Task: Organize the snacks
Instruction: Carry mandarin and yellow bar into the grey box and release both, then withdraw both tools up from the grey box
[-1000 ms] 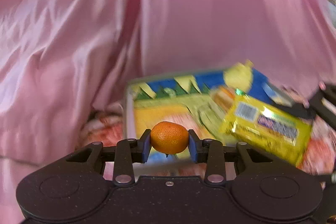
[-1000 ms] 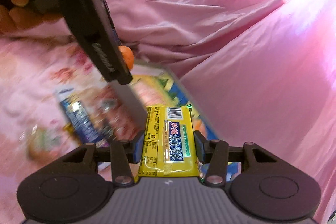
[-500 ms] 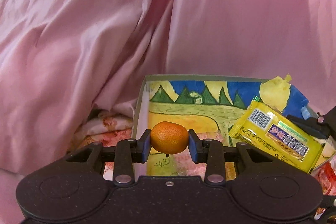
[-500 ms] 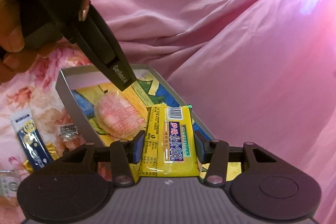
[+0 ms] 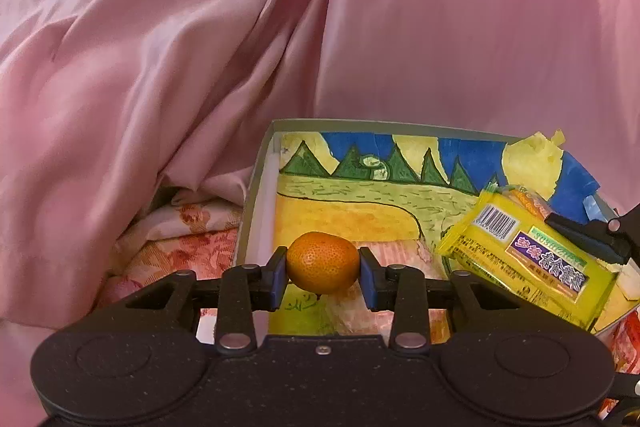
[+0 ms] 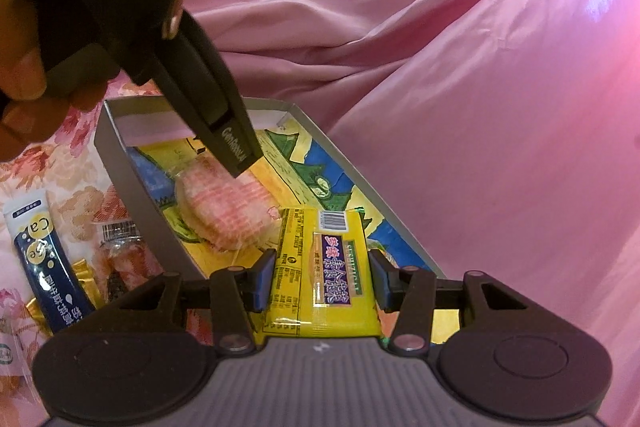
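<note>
Orange fruit: a small tangerine (image 5: 323, 268) is pinched between the blue pads of the left gripper (image 5: 323, 277), held over the near edge of the box (image 5: 256, 187).
Yellow packet: the right gripper (image 6: 320, 281) is clenched on a flat yellow packet (image 6: 322, 267), barcode end pointing to 12 o'clock, over the box's near right part.
Box: grey-walled, with a painted landscape on its floor; a pink-striped wrapped cake (image 6: 226, 203) already lies inside.
Step in hand: probably setting both snacks down in the box.
Doing it well: lower the tangerine to bare floor toward 12 o'clock of the cake before letting go, since it will likely roll if dropped. Lay the packet flat toward 3 o'clock of the cake. Keep the two grippers apart, as they crowd over one small box.
Left view only: the far wall of the box, and the packet seen from the side at 3 o'clock with the right gripper's finger on it.
Right view only: the cake in full, the left gripper at 11 o'clock with the hand (image 6: 24, 75) around it, and loose snacks outside the box at 9 o'clock, among them a blue sachet (image 6: 48, 263).
Hidden: the tangerine cannot be seen from the right view.
</note>
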Motion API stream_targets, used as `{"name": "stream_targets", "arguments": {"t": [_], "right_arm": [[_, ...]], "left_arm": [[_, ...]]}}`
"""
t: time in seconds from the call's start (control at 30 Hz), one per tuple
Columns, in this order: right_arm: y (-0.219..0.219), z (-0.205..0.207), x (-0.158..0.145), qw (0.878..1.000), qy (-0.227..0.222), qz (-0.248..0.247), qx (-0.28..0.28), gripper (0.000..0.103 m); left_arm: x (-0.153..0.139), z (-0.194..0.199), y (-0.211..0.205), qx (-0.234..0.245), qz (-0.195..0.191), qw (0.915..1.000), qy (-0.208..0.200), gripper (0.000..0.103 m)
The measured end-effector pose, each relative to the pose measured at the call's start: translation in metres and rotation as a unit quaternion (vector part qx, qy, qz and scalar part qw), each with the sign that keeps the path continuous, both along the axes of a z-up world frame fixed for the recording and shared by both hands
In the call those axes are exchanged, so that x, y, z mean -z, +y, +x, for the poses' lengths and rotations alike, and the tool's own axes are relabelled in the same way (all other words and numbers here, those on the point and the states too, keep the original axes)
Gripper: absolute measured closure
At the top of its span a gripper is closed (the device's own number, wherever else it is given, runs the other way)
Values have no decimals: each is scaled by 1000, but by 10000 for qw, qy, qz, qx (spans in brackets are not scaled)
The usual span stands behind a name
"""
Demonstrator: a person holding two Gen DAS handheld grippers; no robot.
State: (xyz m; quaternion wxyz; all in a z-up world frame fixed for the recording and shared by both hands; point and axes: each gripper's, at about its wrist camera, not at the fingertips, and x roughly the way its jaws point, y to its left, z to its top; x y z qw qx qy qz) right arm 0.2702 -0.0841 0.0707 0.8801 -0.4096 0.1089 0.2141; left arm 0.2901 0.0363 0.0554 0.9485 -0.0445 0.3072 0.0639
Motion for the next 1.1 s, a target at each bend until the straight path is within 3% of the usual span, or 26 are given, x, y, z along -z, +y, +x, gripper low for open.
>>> {"name": "stream_targets", "arguments": {"t": [0.1,0.17,0.37,0.5,0.67,0.8,1.1], "right_arm": [[0,2,-2,10000,-14,23,2,50],[1,3,-3,10000,10,48,-7,49],[0,-6,-5,9997,-236,55,-40,34],[-6,-14,-12,9991,-359,230,-13,22],[-19,-27,-24,9970,-523,571,88,15],[-32,-42,-41,9928,-622,997,225,3],[-59,-82,-71,9773,-767,1938,369,0]], "left_arm": [[1,0,0,22,-34,10000,46,64],[0,-1,0,21,-18,10000,-1,54],[-11,-11,1,22,-102,9996,-246,27],[-23,-24,1,47,-156,9986,-513,16],[-39,-43,0,38,-176,9968,-783,2],[-53,-62,-4,76,-180,9947,-1009,1],[-70,-110,-16,229,-137,9915,-1275,1]]}}
